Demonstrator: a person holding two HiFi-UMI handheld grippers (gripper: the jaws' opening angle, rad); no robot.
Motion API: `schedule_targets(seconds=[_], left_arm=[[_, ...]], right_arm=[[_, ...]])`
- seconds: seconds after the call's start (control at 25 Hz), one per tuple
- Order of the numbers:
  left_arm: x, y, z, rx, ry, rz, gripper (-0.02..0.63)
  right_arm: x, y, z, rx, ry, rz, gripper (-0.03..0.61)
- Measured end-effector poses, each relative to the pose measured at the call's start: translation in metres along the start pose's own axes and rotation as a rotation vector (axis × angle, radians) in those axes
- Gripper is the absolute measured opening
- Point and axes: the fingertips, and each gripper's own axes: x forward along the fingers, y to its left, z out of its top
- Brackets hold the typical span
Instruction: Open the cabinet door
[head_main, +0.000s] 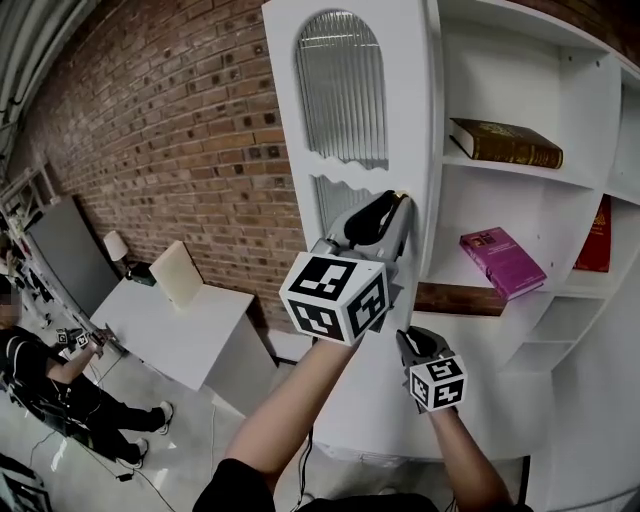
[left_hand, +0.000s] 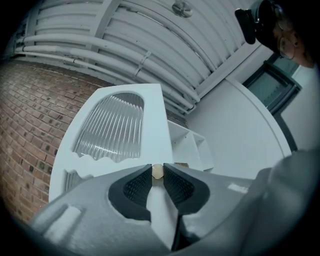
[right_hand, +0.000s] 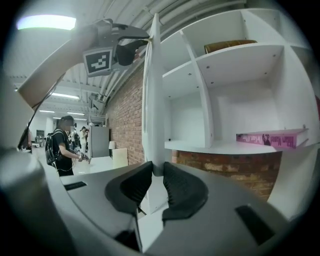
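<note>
The white cabinet door with ribbed glass panels stands swung out from the shelves, edge-on in the right gripper view. My left gripper is shut on the small brass knob at the door's free edge, pads pressed on both sides of it. Lower down, my right gripper has the door's edge between its jaws, and the pads touch both faces. The left gripper also shows high up in the right gripper view.
Open white shelves hold a brown book, a pink book and a red book. A brick wall stands behind the door. A white desk and a person are at lower left.
</note>
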Motion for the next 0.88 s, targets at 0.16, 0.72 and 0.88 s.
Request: schedule_targets(seconds=[0.16,0.72,0.88], left_arm=[[-0.017,0.002,0.007,-0.014,0.013,-0.023,0.081],[-0.091,0.025,0.033,-0.088,-0.012,-0.125,0.083],[-0.107,0.034,0.041,-0.125,-0.025,-0.156,0.084]], right_arm=[[-0.006,0.020,-0.001,0.020,0.003,-0.030,0.069],[-0.015,0.106,-0.002,0.000,0.011,-0.087,0.061],[-0.013,0.126,0.001,0.014,0.000,-0.122,0.063]])
